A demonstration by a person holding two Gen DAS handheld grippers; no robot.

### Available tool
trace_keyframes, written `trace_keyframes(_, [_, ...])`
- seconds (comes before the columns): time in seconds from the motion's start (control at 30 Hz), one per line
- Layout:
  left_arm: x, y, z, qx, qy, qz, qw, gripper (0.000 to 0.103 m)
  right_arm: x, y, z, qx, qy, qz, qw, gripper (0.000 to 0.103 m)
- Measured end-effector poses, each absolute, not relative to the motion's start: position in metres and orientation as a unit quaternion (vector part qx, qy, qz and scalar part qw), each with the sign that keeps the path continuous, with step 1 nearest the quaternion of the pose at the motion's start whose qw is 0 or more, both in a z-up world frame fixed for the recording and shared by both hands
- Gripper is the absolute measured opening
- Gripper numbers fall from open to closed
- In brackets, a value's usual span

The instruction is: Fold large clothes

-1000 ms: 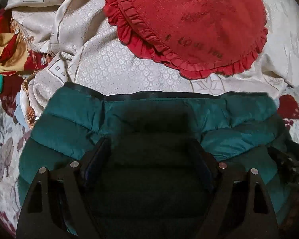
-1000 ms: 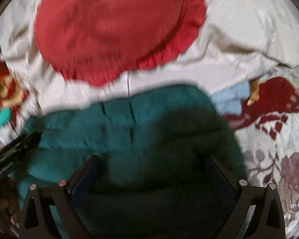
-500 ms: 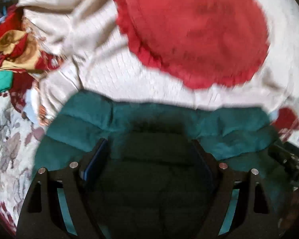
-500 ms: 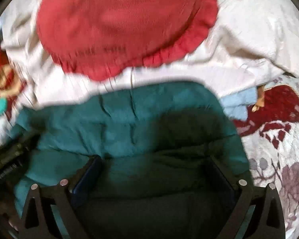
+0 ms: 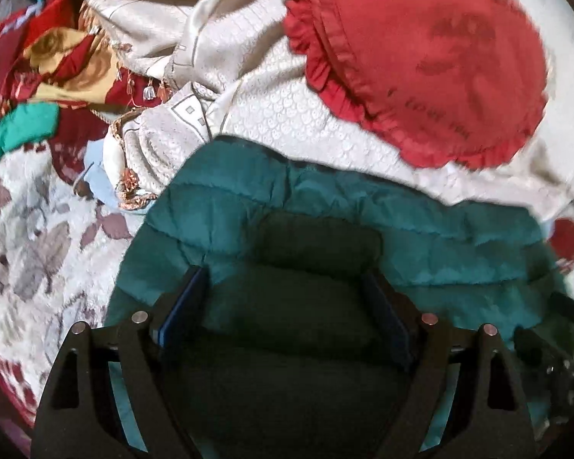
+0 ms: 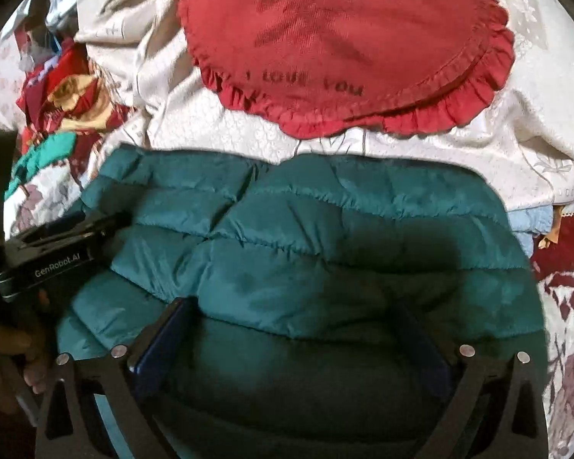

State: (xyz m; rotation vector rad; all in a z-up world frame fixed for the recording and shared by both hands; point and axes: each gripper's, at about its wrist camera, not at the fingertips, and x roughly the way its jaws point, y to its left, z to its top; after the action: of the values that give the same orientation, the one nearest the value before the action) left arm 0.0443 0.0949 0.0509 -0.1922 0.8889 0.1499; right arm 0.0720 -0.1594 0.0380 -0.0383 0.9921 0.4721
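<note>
A teal quilted puffer jacket (image 5: pixel 363 222) lies bunched on the bed; it also shows in the right wrist view (image 6: pixel 306 229). My left gripper (image 5: pixel 287 294) hovers over the jacket's left part with its jaws wide apart and the jacket fabric between them. My right gripper (image 6: pixel 294 329) hovers over the jacket's right part, jaws also wide apart. The left gripper's black body (image 6: pixel 57 252) shows at the left of the right wrist view, held by a hand.
A red frilled round cushion (image 6: pixel 344 38) lies on a cream quilt (image 6: pixel 248 134) behind the jacket. Red, gold and green cloths (image 5: pixel 46 76) are heaped at far left. A floral bedspread (image 5: pixel 38 248) lies to the left and right.
Both grippers have shifted over the jacket; the left view now looks further left, with the jacket's left edge and more bedspread showing. Jaws stayed apart.
</note>
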Motion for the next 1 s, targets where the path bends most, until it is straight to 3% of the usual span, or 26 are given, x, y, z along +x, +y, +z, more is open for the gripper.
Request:
trace_keyframes(0.2, [0.006,0.152,0.083,-0.105,0.390,0.092,0.910,0.084,0.050,-0.216,0.064,0.000,0.440,0.186,0.879,0.103])
trace_keyframes(0.33, [-0.015,0.206,0.063,-0.149,0.417,0.130,0.887,0.084,0.056,-0.244,0.030,0.031,0.511,0.170,0.842,0.103])
trace_keyframes(0.4, [-0.019,0.226,0.048,-0.187,0.438,0.110,0.872,0.084,0.053,-0.251,0.039,0.041,0.494,0.177,0.850,0.103])
trace_keyframes(0.53, [-0.022,0.227,0.045,-0.207,0.418,0.080,0.881,0.084,0.039,-0.262,0.059,0.056,0.442,0.194,0.874,0.103])
trace_keyframes(0.7, [0.008,0.217,0.031,-0.223,0.433,0.040,0.873,0.084,0.046,-0.246,0.030,0.046,0.489,0.190,0.850,0.103])
trace_keyframes(0.8, [0.022,0.221,0.014,-0.277,0.451,0.009,0.849,0.084,0.039,-0.237,0.026,0.008,0.467,0.180,0.866,0.103])
trace_keyframes(0.93, [0.035,0.226,-0.001,-0.307,0.462,-0.023,0.832,0.099,0.037,-0.240,0.024,0.016,0.461,0.178,0.869,0.103])
trace_keyframes(1.0, [0.044,0.229,-0.005,-0.303,0.474,-0.049,0.825,0.102,0.037,-0.241,0.024,0.016,0.460,0.178,0.870,0.103])
